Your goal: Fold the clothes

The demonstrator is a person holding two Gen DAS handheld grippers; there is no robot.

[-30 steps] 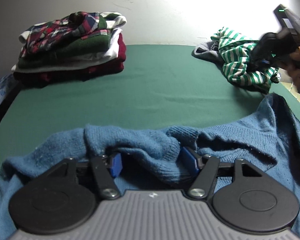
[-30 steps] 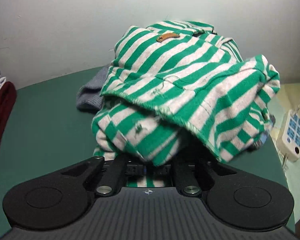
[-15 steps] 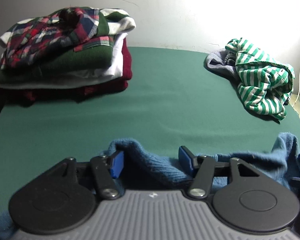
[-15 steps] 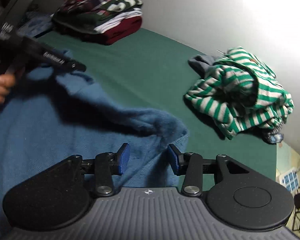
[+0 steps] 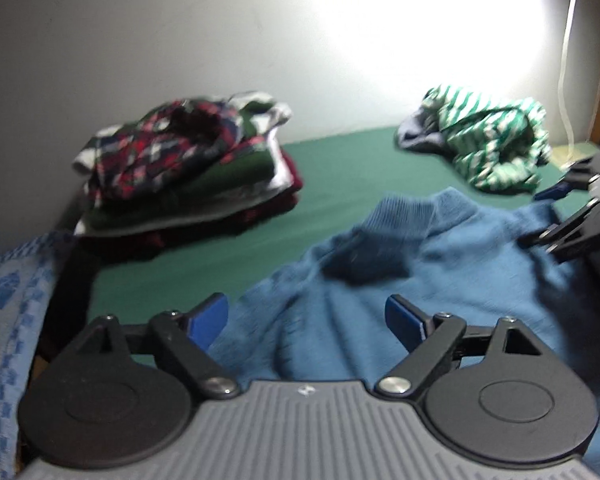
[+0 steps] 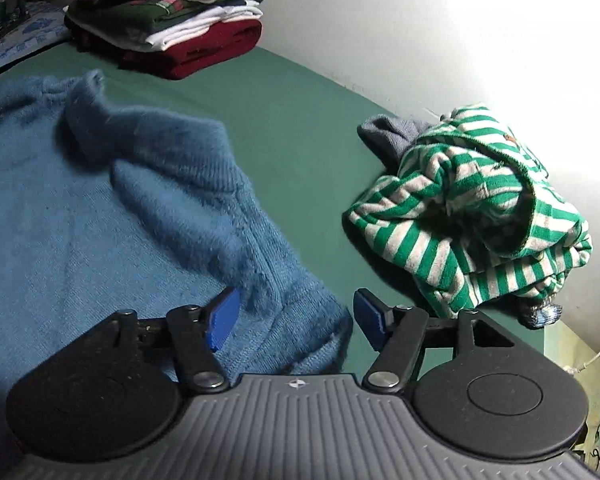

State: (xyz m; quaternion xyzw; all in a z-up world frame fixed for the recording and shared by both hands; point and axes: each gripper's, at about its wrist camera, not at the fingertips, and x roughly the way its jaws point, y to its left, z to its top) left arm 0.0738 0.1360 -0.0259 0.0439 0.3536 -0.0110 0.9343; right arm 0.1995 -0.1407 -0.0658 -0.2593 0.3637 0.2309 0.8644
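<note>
Blue knit sweater (image 6: 80, 216) soft, floppy, probably light; take shoulder seams; left tool (image 5: 306, 318), right tool (image 6: 294, 320) opening, gripping nothing

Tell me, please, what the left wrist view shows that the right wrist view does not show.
Only the left wrist view shows the left gripper, jaws opening over the blue sweater, and the right gripper from the side at the sweater's edge.

Only the right wrist view shows the red garment under the pile clearly.

Both show the sweater, the folded pile, the crumpled striped garment and the green table.
</note>
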